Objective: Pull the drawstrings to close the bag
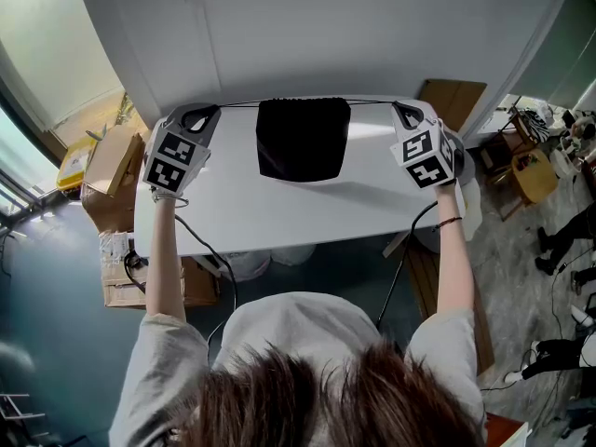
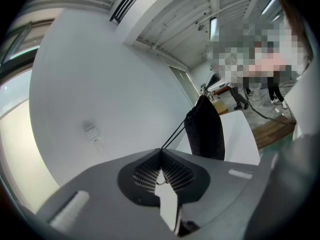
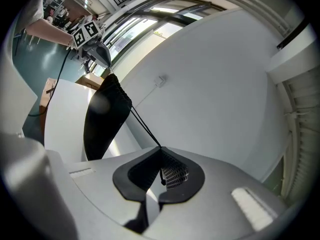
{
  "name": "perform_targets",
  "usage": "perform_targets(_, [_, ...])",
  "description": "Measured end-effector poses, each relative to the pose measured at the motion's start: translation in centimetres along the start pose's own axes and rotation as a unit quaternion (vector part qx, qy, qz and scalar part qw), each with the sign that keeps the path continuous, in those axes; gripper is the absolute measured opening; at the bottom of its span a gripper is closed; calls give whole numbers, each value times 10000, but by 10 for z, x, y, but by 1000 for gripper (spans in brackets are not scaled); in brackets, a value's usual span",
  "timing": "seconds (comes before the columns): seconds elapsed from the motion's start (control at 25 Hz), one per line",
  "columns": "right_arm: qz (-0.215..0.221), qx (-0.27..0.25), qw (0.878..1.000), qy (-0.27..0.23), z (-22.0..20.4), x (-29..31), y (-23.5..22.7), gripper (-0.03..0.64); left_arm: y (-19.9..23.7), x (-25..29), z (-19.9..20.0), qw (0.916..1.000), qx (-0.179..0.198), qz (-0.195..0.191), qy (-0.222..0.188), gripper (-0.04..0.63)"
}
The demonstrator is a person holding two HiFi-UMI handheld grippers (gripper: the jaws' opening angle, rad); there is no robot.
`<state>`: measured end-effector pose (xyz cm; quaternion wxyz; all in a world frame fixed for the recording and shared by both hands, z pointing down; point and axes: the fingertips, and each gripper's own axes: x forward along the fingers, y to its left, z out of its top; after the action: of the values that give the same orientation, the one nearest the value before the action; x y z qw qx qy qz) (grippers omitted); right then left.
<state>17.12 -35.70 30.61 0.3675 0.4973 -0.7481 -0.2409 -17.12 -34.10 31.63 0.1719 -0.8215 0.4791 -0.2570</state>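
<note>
A black drawstring bag (image 1: 303, 138) hangs over the far part of the white table (image 1: 279, 212), its top bunched. Thin black drawstrings (image 1: 237, 104) run taut from its top corners out to both sides. My left gripper (image 1: 199, 116) is at the table's far left, shut on the left string (image 2: 172, 136); the bag (image 2: 205, 129) hangs beyond its tips. At the far right my right gripper (image 1: 404, 112) is shut on the right string (image 3: 145, 126), whose knotted end hangs between the jaws. From there the bag (image 3: 102, 119) and the left gripper (image 3: 97, 54) show beyond.
A white wall (image 1: 326, 35) stands right behind the table. Cardboard boxes (image 1: 107, 161) sit on the floor to the left, a wooden chair (image 1: 535, 170) and clutter to the right. Cables (image 1: 209, 259) hang off the table's near edge. People stand far off in the left gripper view.
</note>
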Motion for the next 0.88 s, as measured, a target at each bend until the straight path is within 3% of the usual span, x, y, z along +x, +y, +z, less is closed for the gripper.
perform_targets(0.88, [-375, 356, 9986, 70, -13, 2, -11, 17, 2, -1, -2, 9998, -96, 152, -37, 5])
